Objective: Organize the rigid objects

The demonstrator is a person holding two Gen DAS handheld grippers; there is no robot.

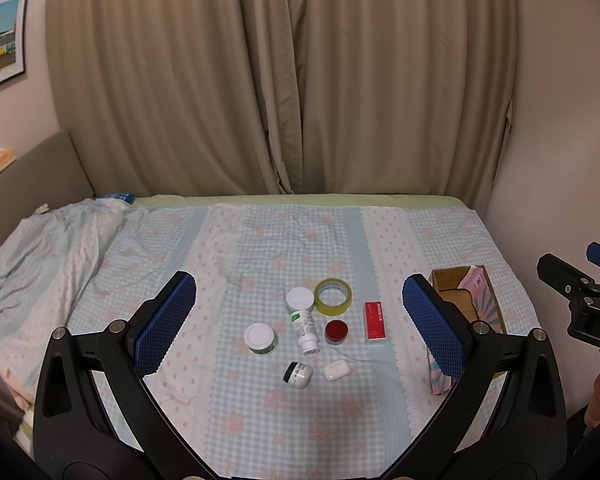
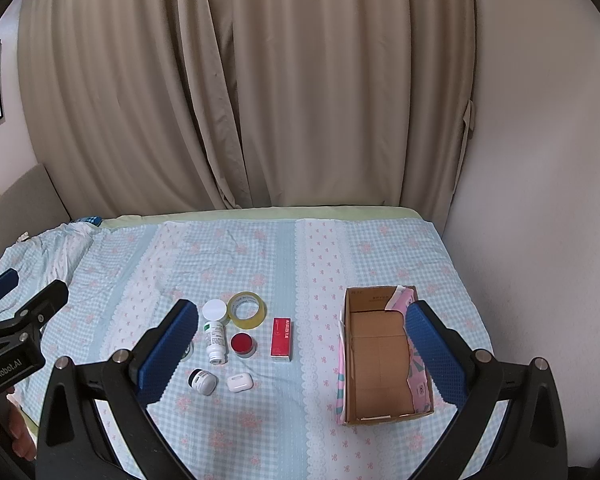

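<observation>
Overhead, left gripper (image 1: 300,320), right gripper (image 2: 300,344) hover, jaws spread, above bed (image 1: 260,240).

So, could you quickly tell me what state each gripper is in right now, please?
Left gripper: open, holding nothing, above the bedspread.
Right gripper: open, holding nothing, near the cardboard box.

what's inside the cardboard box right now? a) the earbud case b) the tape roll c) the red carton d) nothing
d: the cardboard box shows only its bare brown floor, while the tape roll, red carton and earbud case all lie on the bedsheet to its left.
</observation>
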